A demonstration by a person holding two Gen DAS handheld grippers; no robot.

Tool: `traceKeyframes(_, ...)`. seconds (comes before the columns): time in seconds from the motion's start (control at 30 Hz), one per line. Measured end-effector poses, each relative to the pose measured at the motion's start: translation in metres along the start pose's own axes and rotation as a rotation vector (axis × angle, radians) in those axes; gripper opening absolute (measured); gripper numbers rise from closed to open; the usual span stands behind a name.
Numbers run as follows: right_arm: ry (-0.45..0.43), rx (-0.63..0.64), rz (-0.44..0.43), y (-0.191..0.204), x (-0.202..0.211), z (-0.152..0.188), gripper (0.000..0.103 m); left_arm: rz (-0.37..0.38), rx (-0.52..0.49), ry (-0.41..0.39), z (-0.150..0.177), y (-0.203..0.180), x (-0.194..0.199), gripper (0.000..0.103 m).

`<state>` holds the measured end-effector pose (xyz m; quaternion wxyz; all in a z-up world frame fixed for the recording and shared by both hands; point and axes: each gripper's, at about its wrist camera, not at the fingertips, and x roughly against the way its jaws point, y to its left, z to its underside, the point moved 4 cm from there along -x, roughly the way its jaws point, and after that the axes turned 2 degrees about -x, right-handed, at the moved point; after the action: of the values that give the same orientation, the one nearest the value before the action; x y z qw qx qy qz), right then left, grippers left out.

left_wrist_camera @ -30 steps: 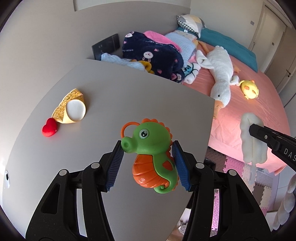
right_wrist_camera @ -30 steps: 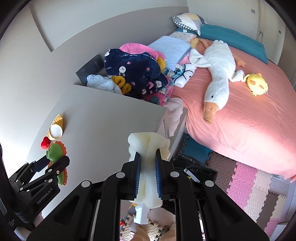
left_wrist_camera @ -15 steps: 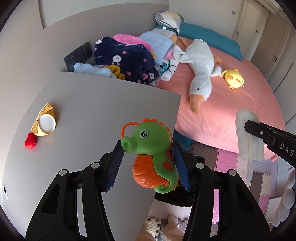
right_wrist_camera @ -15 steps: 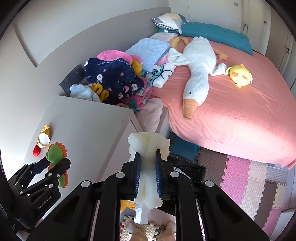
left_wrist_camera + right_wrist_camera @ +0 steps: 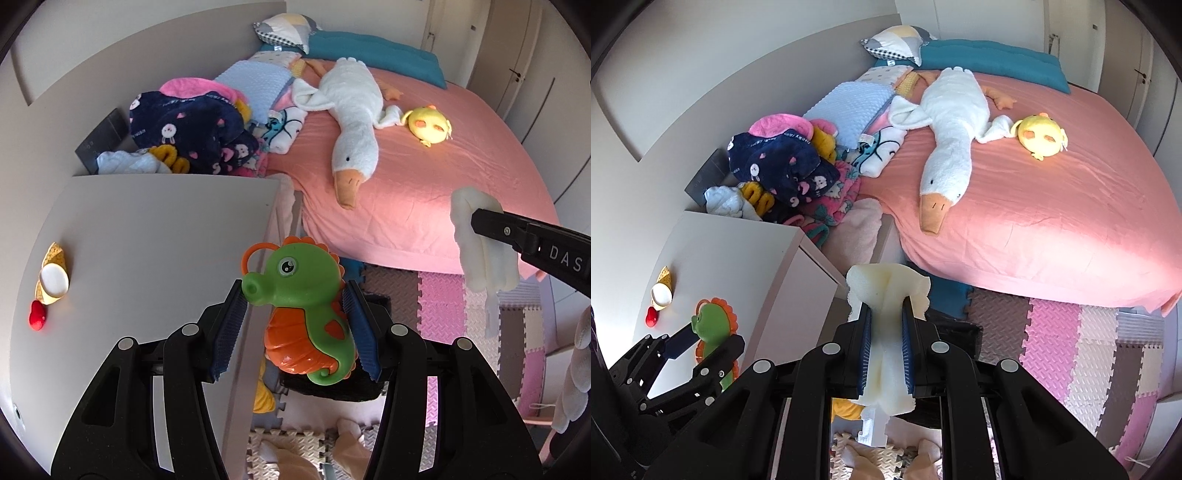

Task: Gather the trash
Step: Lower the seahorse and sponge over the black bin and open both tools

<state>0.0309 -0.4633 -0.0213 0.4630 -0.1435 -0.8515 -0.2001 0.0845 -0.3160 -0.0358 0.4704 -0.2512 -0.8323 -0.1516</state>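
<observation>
Just past the tabletop point(image 5: 147, 229) edge, above the foam floor mats point(image 5: 1071, 354), a green and orange seahorse toy point(image 5: 308, 310) is gripped upright between the jaws of the left gripper point(image 5: 295, 325), while a pale foam scrap point(image 5: 886, 332) is squeezed tight in the jaws of the right gripper point(image 5: 885, 350). Beneath both, what may be a black bag point(image 5: 955, 328) is glimpsed, largely hidden. On the tabletop, a yellow wrapper with a white cup point(image 5: 53, 277) and a small red piece point(image 5: 37, 319) are seen lying close together, well apart from the white goose plush point(image 5: 945, 147) on the pink bed point(image 5: 1071, 221).
</observation>
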Motion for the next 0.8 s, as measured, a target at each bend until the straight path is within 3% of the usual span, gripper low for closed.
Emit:
traceKeyframes(0.13, 0.013, -0.006, -0.002, -0.012, -0.002, -0.004, 0.022, 0.030, -0.050, 0.019, 0.000, -0.019, -0.005, 0.054)
traceKeyframes(0.17, 0.022, 0.003, -0.004, -0.013, -0.003, -0.005, 0.028, 0.052, -0.066, 0.029, 0.000, -0.025, -0.006, 0.060)
traceKeyframes(0.2, 0.023, 0.012, 0.009, -0.015, -0.003, -0.007, 0.045, 0.056, -0.076, 0.037, -0.001, -0.028, -0.008, 0.069)
traceKeyframes(0.23, 0.012, 0.019, 0.034, -0.015, -0.002, -0.008, 0.050, 0.041, -0.083, 0.034, -0.002, -0.031, -0.008, 0.088)
traceKeyframes(0.27, -0.006, 0.025, 0.054, -0.017, -0.001, -0.010, 0.051, 0.024, -0.090, 0.020, -0.003, -0.033, -0.006, 0.093)
traceKeyframes(0.33, -0.024, 0.017, 0.079, -0.022, 0.001, -0.013, 0.056, 0.018, -0.103, 0.009, -0.004, -0.036, -0.004, 0.093)
traceKeyframes(0.8, -0.027, -0.016, 0.077, -0.031, -0.001, -0.023, 0.056, -0.006, -0.058, 0.027, -0.003, -0.017, -0.008, 0.093)
